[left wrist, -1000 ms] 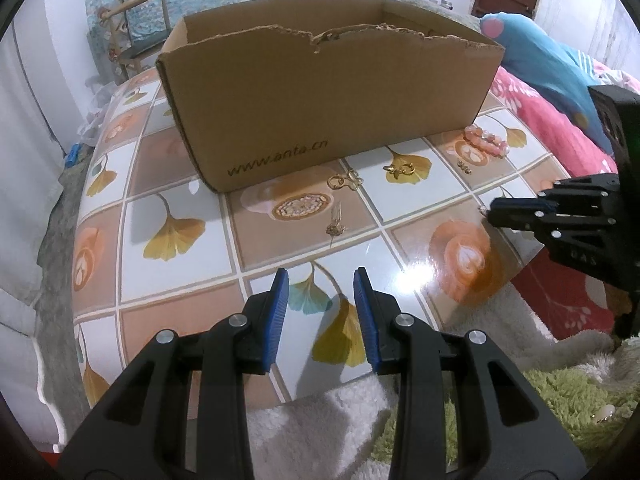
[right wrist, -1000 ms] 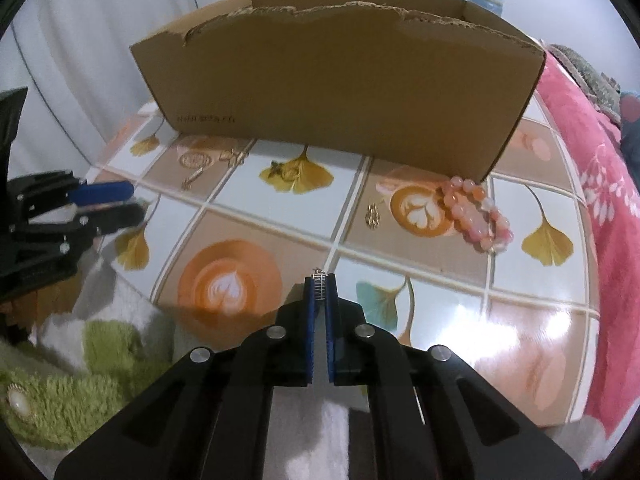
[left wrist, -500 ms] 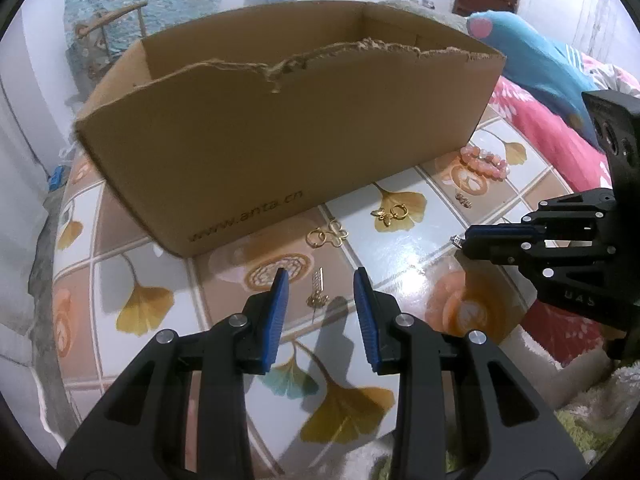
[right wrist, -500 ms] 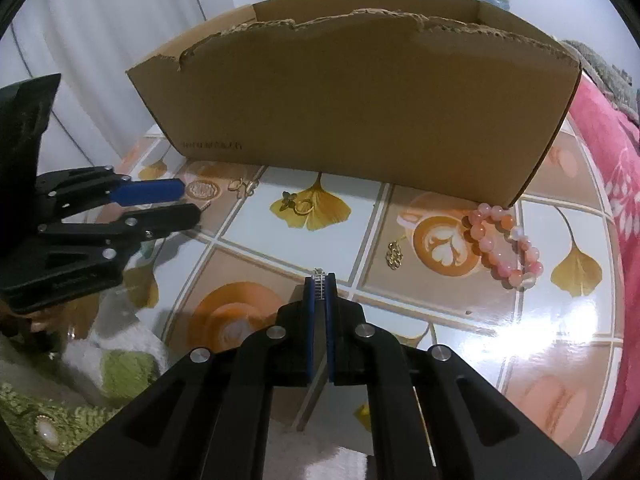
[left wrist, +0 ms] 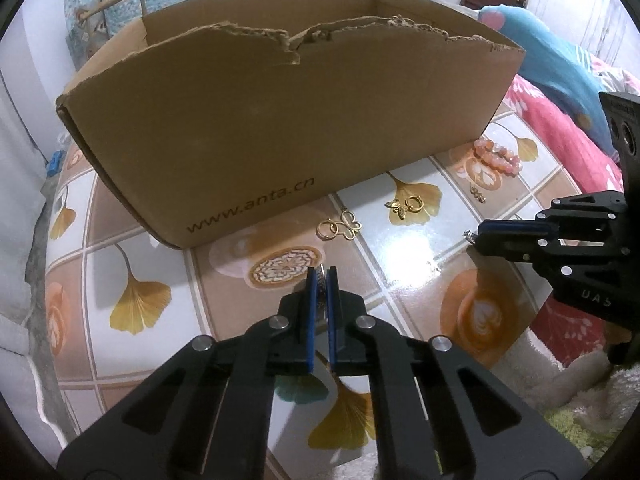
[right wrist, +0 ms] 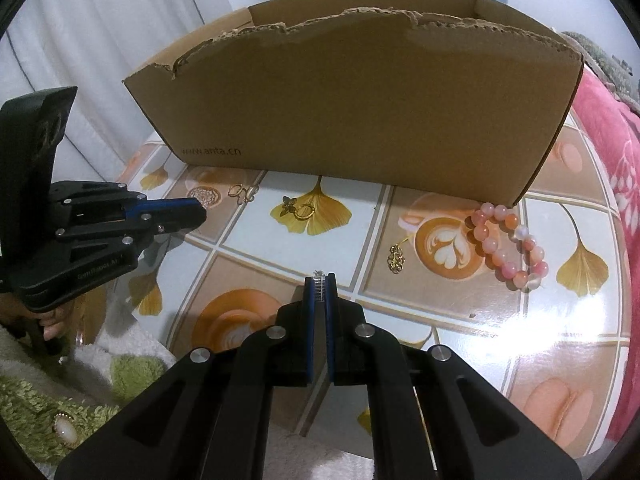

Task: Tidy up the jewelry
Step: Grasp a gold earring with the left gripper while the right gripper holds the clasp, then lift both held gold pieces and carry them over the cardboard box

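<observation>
Pinching a small silver-toned piece (right wrist: pixel 319 289) between its blue pads, the right gripper (right wrist: pixel 319 280) hangs above the tiled tabletop (right wrist: pixel 460 340), jaws closed on the item so that only its tip shows past the pads (the exact type of jewelry is too small to tell). The left gripper (left wrist: pixel 320 276) is likewise closed, clamped on a small gold pendant (left wrist: pixel 320 286) of which only a glinting sliver is visible between the pads; it sits low over the table, just in front of the cardboard box (left wrist: pixel 280 120). Both pieces are held at the very fingertips, probably because such thin items offer no other purchase and must drop cleanly on release. The box stands open-topped behind the jewelry, its torn front rim facing the grippers, which suggests it is the collecting place. On the table along the box's front wall lie a gold ring with butterfly charm (left wrist: pixel 340 229), a second ring with leaf charm (left wrist: pixel 406 206), a small gold chain piece (right wrist: pixel 396 258) and, touching the box's corner, a pink bead bracelet (right wrist: pixel 506 246). The likely next move is to carry both held pieces over the rim; four items remain to be gathered.
</observation>
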Tool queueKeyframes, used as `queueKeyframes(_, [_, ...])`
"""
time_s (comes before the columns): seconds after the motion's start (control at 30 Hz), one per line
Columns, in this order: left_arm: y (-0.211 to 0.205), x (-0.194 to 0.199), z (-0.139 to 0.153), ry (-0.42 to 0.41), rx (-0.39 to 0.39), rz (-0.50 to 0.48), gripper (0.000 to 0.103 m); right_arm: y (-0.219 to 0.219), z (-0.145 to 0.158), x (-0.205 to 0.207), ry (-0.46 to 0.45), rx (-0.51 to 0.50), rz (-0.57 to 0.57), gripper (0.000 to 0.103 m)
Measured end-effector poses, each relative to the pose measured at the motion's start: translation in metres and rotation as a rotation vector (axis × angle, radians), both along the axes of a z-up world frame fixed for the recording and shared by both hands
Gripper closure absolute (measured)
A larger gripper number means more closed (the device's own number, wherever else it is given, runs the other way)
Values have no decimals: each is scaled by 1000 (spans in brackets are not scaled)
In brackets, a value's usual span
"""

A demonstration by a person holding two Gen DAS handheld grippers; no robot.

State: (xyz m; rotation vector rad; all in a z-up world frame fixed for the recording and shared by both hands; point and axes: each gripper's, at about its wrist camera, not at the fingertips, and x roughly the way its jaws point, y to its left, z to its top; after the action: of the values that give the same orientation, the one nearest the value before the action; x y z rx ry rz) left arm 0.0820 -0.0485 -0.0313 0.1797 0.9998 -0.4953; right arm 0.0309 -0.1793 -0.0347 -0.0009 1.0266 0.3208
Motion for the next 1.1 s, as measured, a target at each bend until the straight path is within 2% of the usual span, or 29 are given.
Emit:
queueKeyframes(0.1, [3,0,0,3,-7,2,99,-2,6,-1,-8,-10,-4,97])
queueKeyframes(0.27, [13,-1,0,18,-39,19,100,-6,6,-2,9,-35,-23,88])
queueKeyframes(0.43, [16,0,1,19,-44,17,100,2,5,1,16,-54,-4,88])
queueKeyframes(0.63, [16,0,2,20,-48,13,100,16,0,5,22,-120,20,88])
queueKeyframes(0.83, [16,0,2,22,-53,11,100,20,0,5,34,-136,17,88])
queueKeyframes(1.1, [16,0,2,24,-59,13,100,21,-1,7,50,-125,17,93])
